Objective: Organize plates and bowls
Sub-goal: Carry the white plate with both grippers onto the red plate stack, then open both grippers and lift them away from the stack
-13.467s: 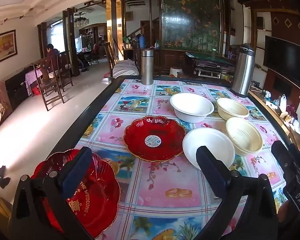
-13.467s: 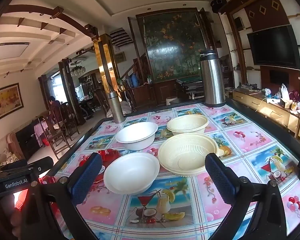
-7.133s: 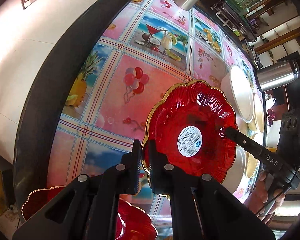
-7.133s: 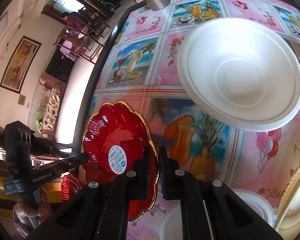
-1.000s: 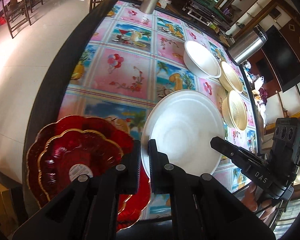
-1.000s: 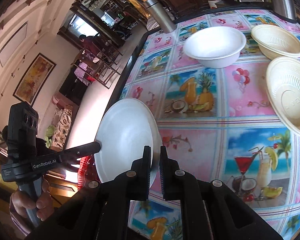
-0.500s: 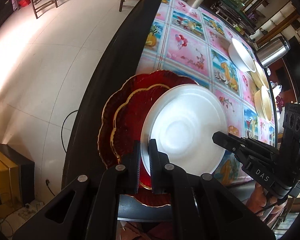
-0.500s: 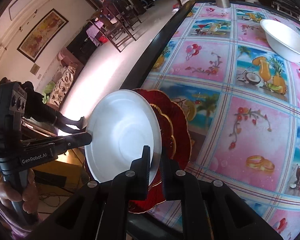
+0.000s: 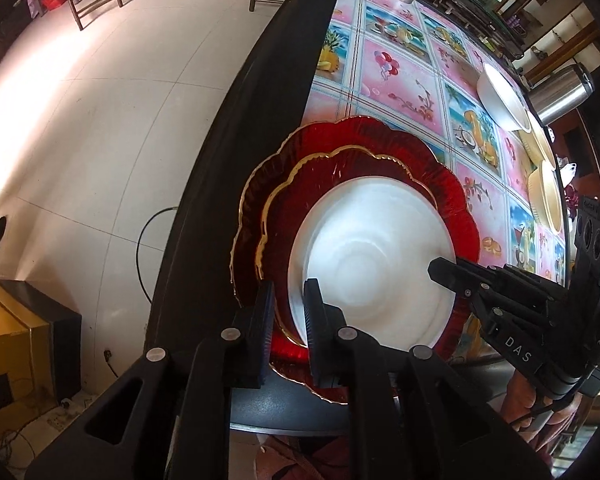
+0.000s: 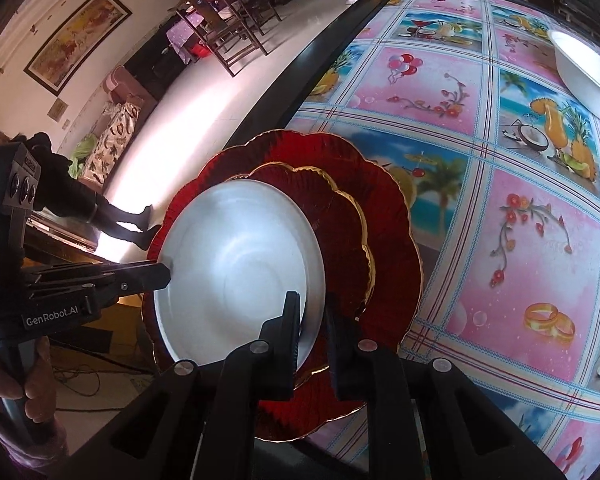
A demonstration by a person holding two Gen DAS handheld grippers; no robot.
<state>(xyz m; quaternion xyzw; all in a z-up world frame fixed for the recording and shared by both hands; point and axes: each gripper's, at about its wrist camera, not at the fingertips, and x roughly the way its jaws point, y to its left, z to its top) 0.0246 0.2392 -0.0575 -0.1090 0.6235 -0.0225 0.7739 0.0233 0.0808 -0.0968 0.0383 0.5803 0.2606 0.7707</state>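
A plain white plate (image 9: 374,258), round and smooth with a shallow well, lies atop two stacked scalloped red plates (image 9: 364,142) with gold rims at the table (image 9: 236,160) corner. The left gripper (image 9: 287,292) and right gripper (image 10: 312,306) straddle its rim, jaws opening, pads apart from it.

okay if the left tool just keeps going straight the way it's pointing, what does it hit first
Most likely the white plate: its rim sits between the left tool's opening jaws. Right beneath lie the smaller red plate and the larger red plate, then the table. Depth is uncertain.
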